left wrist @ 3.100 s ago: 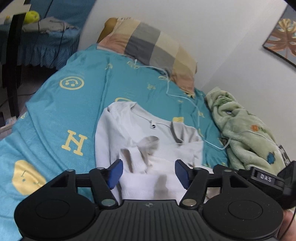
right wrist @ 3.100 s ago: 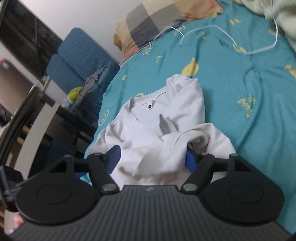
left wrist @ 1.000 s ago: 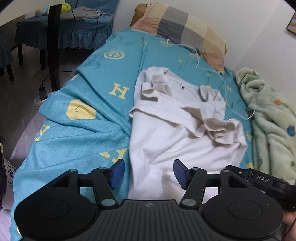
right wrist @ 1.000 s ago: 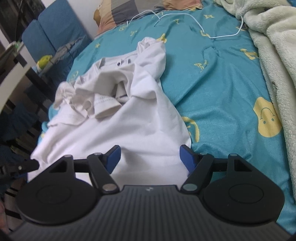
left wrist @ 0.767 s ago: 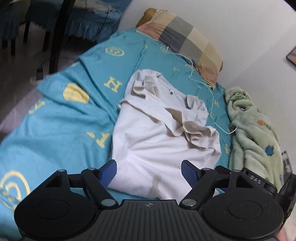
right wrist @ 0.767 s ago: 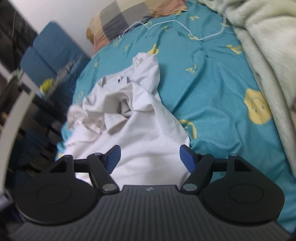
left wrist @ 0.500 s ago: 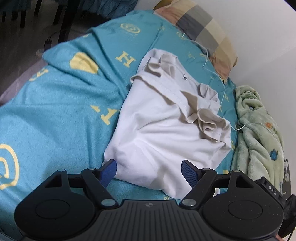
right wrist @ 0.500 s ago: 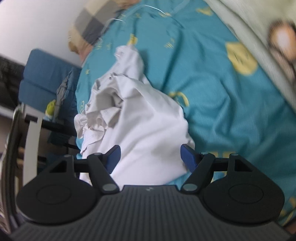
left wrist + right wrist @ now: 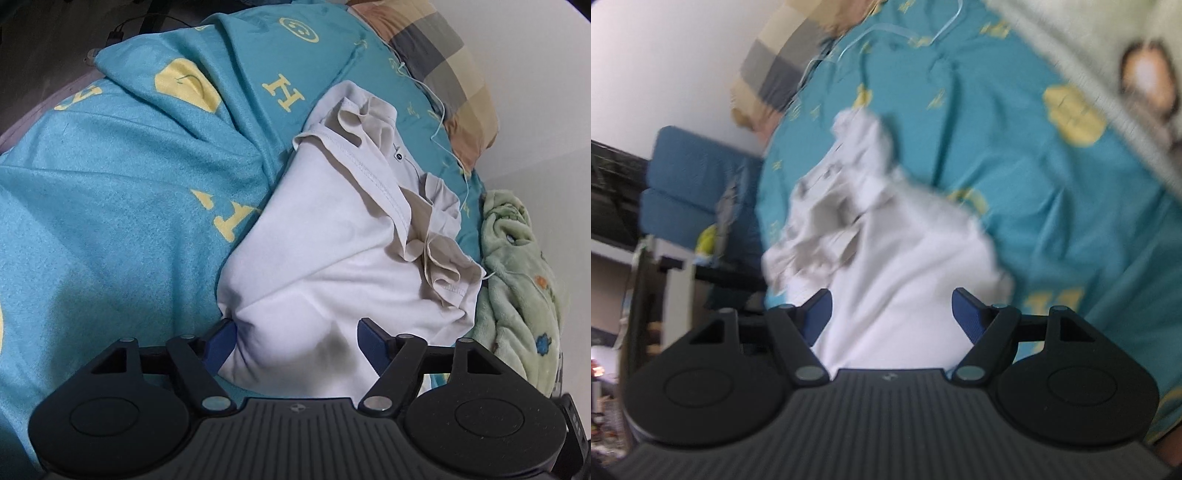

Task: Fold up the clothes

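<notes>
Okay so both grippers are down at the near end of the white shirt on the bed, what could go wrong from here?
1. The white shirt is bunched, its sleeve crumpled on top; folding now may trap those wrinkles.
2. The left gripper and right gripper are open over puffed cloth and could pinch only the top layer.
3. The white cable lies beside the collar and could snag if the shirt is dragged.

One white shirt [image 9: 332, 236], short-sleeved, lies on the teal bedsheet [image 9: 110, 206], partly folded. Its lower body is doubled up over the chest, hem stitching exposed. Sleeves and collar area are bunched and creased. A small dark button shows near the neckline. Right wrist view is blurred.
</notes>
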`<action>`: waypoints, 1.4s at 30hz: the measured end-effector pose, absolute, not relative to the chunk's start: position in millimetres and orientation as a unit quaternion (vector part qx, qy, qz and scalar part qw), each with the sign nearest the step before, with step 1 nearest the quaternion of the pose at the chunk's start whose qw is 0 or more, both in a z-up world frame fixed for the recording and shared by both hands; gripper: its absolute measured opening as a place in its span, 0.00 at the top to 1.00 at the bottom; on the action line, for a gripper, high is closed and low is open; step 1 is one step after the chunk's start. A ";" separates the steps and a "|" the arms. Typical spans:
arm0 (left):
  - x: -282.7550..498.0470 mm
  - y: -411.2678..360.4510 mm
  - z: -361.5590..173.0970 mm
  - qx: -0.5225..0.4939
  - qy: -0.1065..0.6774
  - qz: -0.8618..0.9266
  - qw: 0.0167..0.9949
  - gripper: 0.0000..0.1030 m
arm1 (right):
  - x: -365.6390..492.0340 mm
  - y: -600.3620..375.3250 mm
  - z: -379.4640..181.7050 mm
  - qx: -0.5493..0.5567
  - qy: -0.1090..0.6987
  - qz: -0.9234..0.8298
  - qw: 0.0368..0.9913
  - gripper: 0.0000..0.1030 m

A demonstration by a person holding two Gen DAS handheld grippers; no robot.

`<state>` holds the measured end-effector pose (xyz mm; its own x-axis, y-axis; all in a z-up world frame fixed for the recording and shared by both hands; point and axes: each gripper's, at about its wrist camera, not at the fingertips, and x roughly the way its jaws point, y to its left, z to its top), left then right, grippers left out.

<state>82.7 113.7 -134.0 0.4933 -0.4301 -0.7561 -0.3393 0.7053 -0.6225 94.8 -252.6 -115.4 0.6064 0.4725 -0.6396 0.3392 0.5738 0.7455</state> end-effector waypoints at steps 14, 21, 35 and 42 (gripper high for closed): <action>84.6 114.8 -135.6 -0.394 0.498 -0.027 0.772 0.34 | 99.5 -243.6 -174.7 0.512 0.500 0.019 0.698 0.29; 82.6 114.1 -129.6 -0.390 0.498 -0.034 0.774 0.28 | 101.6 -245.4 -176.7 0.496 0.490 0.003 0.717 0.83; 45.4 78.3 -83.4 -0.408 0.447 -0.141 0.783 0.16 | 102.3 -244.4 -138.6 0.473 0.426 0.068 0.769 0.87; 47.5 50.1 -107.3 -0.430 0.457 -0.202 0.752 0.15 | 103.9 -242.3 -138.0 0.484 0.422 0.069 0.764 0.87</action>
<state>47.5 50.1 -107.3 0.5001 -0.6969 -0.5140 -0.0908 0.5481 -0.8315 103.9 -242.3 -138.0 0.6344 0.5134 -0.5779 0.3035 0.5221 0.7970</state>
